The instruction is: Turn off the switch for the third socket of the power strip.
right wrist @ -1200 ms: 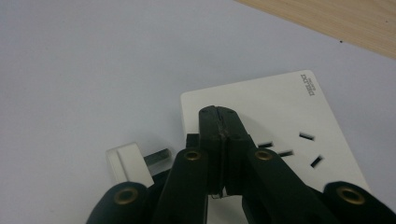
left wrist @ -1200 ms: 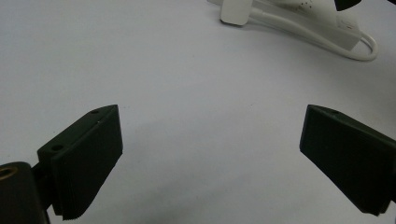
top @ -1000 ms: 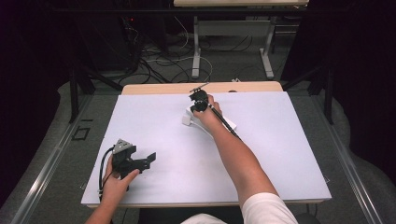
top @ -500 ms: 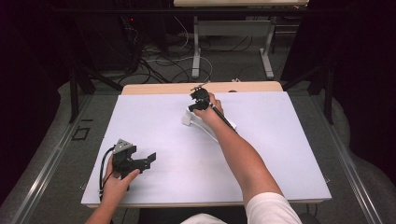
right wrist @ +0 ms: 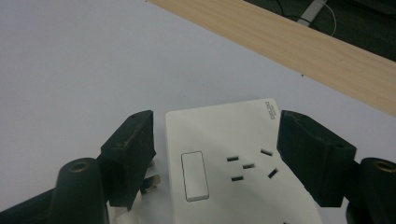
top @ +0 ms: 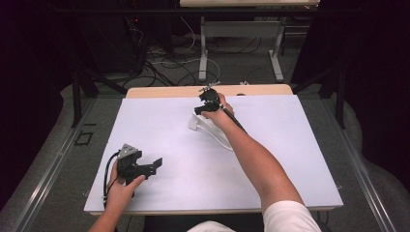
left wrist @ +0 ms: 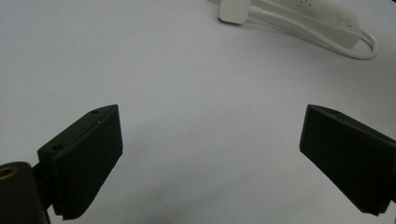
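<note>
Left to right. The left gripper (top: 155,164) rests at the near left of the white table (top: 300,159), jaws spread wide with nothing between them; the left gripper view confirms bare table surface between the pads.

The right gripper (top: 207,96) stands at the far centre, over the white power strip (right wrist: 233,163). Its jaws have just been opening: a second ago they were nearly closed, and now they stand released on either side of the strip's end, with a visible gap at each pad. This is read as a let-go, so the strip is judged set down in place.

The strip lies flat, sockets and switch facing up. Its long axis runs diagonally from the far centre toward the near right; the end bearing the switch points to the table's far wooden edge (right wrist: 299,51). Its white cable (left wrist: 317,35) loops alongside. A plug (right wrist: 152,179), partly hidden, appears to lie just beside the left jaw.
</note>
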Action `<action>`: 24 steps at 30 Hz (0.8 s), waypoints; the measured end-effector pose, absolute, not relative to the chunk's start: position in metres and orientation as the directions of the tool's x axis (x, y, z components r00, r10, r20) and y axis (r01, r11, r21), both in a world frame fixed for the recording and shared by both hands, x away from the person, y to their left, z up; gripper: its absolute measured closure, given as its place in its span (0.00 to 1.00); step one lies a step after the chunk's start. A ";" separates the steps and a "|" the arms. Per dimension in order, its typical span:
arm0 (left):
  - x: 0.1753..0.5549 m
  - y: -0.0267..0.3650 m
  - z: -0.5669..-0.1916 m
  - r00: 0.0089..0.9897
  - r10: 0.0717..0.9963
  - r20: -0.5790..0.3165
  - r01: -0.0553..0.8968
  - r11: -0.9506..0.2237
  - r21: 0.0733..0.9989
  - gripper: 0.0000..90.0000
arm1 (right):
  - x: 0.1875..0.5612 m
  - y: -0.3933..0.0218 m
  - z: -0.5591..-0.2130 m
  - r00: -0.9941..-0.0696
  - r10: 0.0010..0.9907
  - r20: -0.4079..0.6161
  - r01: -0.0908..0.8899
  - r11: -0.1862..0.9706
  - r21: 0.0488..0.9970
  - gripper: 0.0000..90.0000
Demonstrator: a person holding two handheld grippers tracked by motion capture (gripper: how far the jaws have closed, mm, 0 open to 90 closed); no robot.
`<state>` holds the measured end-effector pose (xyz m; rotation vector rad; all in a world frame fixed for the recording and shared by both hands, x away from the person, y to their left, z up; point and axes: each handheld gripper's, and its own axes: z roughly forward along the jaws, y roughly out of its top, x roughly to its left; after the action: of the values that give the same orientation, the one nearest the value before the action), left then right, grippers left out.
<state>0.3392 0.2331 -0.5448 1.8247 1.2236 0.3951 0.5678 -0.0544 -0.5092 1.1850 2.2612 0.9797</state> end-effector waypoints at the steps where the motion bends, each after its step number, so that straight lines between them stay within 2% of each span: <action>1: 0.339 0.233 -0.545 0.464 0.863 -0.199 0.584 -0.129 0.802 0.06 | 0.567 -0.054 -0.507 -0.555 0.832 -0.026 0.548 0.389 0.741 0.29; 8: 0.339 0.233 -0.545 0.464 0.863 -0.198 0.584 -0.130 0.802 0.06 | 0.560 -0.055 -0.498 -0.571 0.820 -0.028 0.538 0.401 0.741 0.28; 13: 0.339 0.233 -0.545 0.459 0.867 -0.196 0.580 -0.125 0.805 0.06 | 0.556 -0.057 -0.490 -0.569 0.822 -0.017 0.545 0.392 0.741 0.17; 21: 0.339 0.234 -0.544 0.443 0.880 -0.170 0.564 -0.127 0.816 0.04 | 0.544 -0.058 -0.479 -0.570 0.821 -0.014 0.554 0.397 0.732 0.16; 24: 0.339 0.235 -0.544 0.440 0.880 -0.177 0.576 -0.125 0.808 0.03 | 0.538 -0.057 -0.475 -0.578 0.816 0.004 0.560 0.393 0.730 0.09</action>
<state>0.3390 0.2348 -0.5442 1.8164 1.2438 0.4368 0.5378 -0.0572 -0.4755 1.1923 2.3009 0.9998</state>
